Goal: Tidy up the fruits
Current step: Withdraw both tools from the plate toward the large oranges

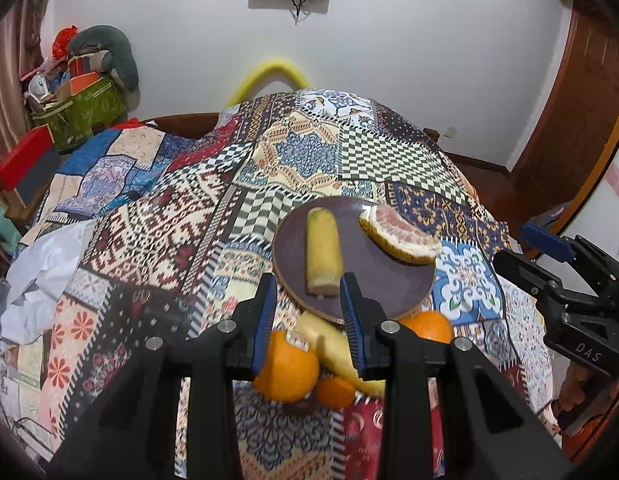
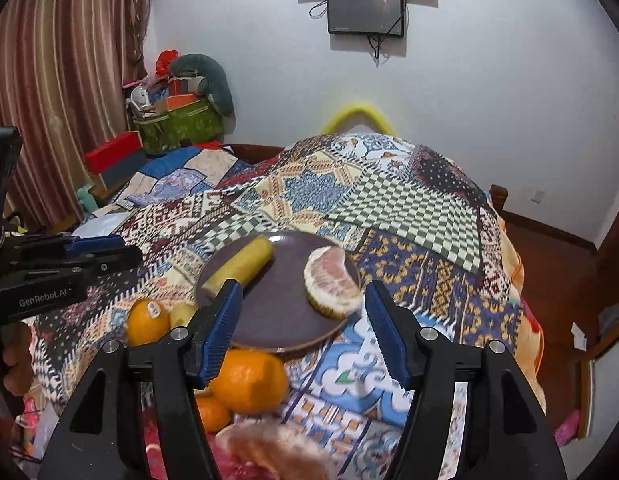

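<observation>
Though plate (image 1: 389, 288) on patchwork quilt (image 1: 157, 224) already holds two pieces, task looks roughly partway: banana chunk (image 1: 323, 250) lies at plate middle, pomelo wedge (image 1: 397, 236) on far right rim

Left off plate, just beside near rim: big orange (image 1: 287, 368), small orange (image 1: 335, 392), second orange (image 1: 427, 326), yellow fruit (image 1: 333, 344) between them

Left gripper (image 1: 309, 320) fingers spread, empty, above loose pile; right gripper (image 2: 303, 328) fingers spread wide, empty, over plate front edge

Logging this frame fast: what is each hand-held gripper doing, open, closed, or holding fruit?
Left hand-held gripper: open, holding nothing, above the plate.
Right hand-held gripper: open, holding nothing.
</observation>
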{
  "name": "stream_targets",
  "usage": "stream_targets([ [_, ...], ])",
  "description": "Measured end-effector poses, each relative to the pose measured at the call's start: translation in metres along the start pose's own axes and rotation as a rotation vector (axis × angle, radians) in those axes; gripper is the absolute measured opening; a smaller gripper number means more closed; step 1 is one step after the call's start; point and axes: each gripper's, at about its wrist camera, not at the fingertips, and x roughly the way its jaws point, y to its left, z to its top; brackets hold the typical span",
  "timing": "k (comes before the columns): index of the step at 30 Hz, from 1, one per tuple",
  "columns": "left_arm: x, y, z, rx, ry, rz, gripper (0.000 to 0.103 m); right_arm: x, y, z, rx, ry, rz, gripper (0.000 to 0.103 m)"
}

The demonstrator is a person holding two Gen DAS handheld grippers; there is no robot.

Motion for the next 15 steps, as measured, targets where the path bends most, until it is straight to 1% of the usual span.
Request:
stream_targets([
  [5, -0.007, 0.007, -0.016, 0.004, 0.024, 0.009, 0.035, -0.004, 0.007, -0.013, 0.009, 0.017, 0.013, 0.06],
  [7, -0.008, 0.008, -0.024, 0.009, 0.033, 0.008, 0.041, -0.005, 0.01, -0.018, 0.016, 0.024, 0.019, 0.06],
  [9, -0.008, 0.009, -0.031, 0.014, 0.041, 0.011, 0.044, -0.005, 0.013, -0.023, 0.028, 0.036, 0.028, 0.061],
  [15, 0.003, 0.012, -0.049, 0.01, 0.088, -0.001, 0.046, 0.002, 0.015, -0.039, 0.074, 0.084, 0.055, 0.061],
])
